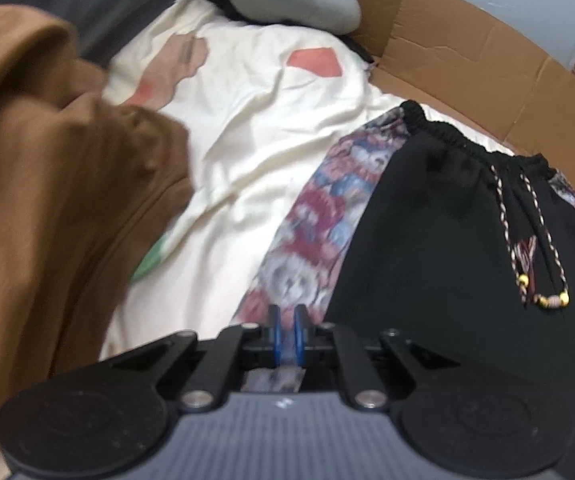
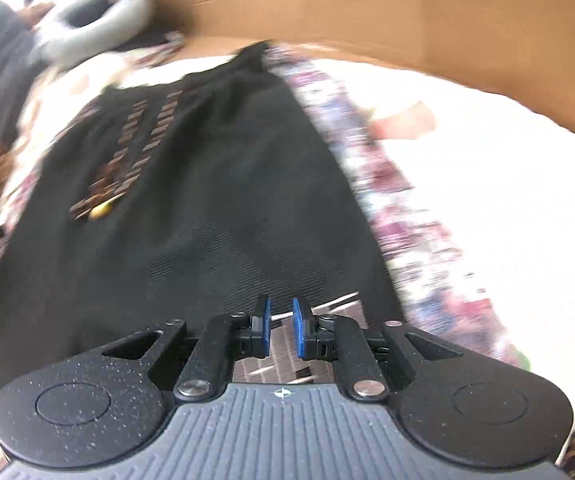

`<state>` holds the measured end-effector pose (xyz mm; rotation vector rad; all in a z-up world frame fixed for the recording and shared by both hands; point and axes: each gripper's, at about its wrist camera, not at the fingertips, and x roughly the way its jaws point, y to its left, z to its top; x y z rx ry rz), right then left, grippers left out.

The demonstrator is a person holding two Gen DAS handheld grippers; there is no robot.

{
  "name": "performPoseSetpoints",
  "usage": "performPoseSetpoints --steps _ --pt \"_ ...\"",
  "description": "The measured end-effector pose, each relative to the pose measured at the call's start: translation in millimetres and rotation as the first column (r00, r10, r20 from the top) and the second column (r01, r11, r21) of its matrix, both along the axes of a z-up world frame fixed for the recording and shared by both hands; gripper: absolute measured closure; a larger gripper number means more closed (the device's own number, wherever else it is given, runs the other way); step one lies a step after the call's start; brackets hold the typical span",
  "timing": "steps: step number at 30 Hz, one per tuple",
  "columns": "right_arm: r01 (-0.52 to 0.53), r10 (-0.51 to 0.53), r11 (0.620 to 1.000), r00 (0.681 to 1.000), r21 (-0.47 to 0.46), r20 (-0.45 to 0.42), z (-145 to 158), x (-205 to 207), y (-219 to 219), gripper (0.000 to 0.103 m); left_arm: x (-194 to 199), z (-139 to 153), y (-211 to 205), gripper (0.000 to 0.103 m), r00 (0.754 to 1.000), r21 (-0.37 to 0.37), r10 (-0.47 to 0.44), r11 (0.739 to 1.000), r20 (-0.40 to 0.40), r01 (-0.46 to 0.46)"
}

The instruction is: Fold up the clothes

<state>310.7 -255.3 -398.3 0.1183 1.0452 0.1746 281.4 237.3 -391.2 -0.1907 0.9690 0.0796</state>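
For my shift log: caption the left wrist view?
Left gripper nearly shut on patterned side panel of black shorts on cream sheet.

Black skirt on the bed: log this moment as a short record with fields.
garment: black skirt with patterned side panels, spread on cream bedsheet
waistband: elastic, at the far end, beaded drawstring lying on the front
left gripper: jaws nearly together on the patterned panel edge
right gripper: jaws slightly apart at the near hem; grip unclear
nearby: brown garment heaped at left, cardboard box behind
image: right wrist view motion-blurred
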Motion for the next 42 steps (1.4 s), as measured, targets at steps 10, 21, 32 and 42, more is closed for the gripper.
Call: performPoseSetpoints --steps 10,21,32,42 --pt "0.037 -0.037 0.998 0.999 -0.043 0.006 -27 38 -12 0.091 48 -10 -10 0.095 1.0 0.008 -0.021 1.0 0.014 0.02" --pt "0.064 -0.059 0.996 0.995 -0.058 0.079 -25 91 -12 0.09 77 -3 -22 0.095 0.998 0.031 -0.045 0.999 0.051 0.043" --pt "0.09 -0.08 0.993 0.989 -0.07 0.127 -26 124 -5 0.09 111 -2 -29 0.095 0.997 0.028 -0.045 0.999 0.064 0.044" --pt "0.061 -0.048 0.995 0.986 -0.076 0.161 -18 152 7 0.09 138 -5 -44 0.096 0.995 0.025 -0.081 0.996 0.05 0.08"
